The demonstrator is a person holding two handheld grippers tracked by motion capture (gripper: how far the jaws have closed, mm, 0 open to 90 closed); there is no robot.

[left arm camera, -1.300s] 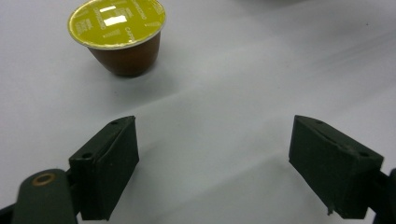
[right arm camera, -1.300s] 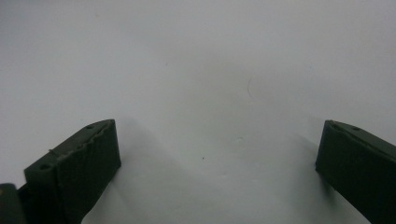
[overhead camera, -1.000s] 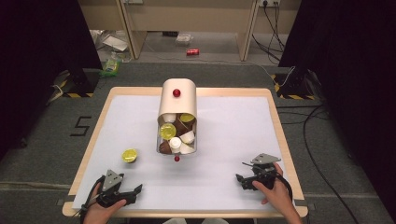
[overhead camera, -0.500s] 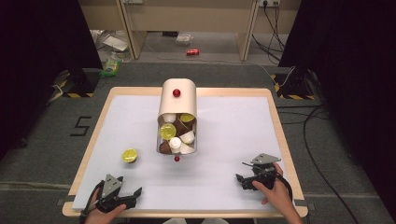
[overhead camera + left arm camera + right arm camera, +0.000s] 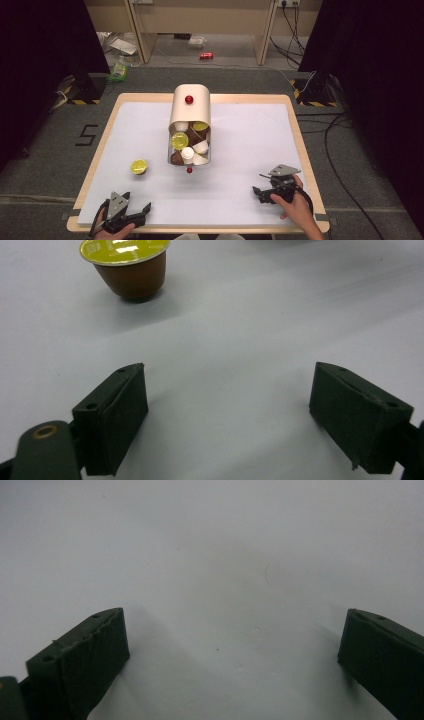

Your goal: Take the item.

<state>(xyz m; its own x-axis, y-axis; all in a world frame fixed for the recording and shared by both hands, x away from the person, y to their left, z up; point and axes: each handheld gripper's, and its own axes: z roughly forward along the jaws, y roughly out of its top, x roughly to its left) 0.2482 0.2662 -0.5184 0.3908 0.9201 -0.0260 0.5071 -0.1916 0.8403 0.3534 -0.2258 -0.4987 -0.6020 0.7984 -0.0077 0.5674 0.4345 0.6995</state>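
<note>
Hands low at table's near edge point(image 5: 200, 227), left gripper point(image 5: 131, 214) fingers apart.

A dispenser point(image 5: 189, 107) lies at the table's point(image 5: 250, 130) centre, its open mouth toward six o'clock with capsules point(image 5: 189, 145) inside. A lone capsule point(image 5: 138, 166) sits at its eight o'clock, with the left gripper point(image 5: 131, 216) at that capsule's six o'clock. The right gripper point(image 5: 261, 192) rests at the dispenser's four o'clock.

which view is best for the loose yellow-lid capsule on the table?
Left gripper view: the capsule is close and sharp, with yellow foil lid up and brown cup on the white table. In the high view the capsule is a small yellow spot. The right gripper view gives just bare table surface.
</note>
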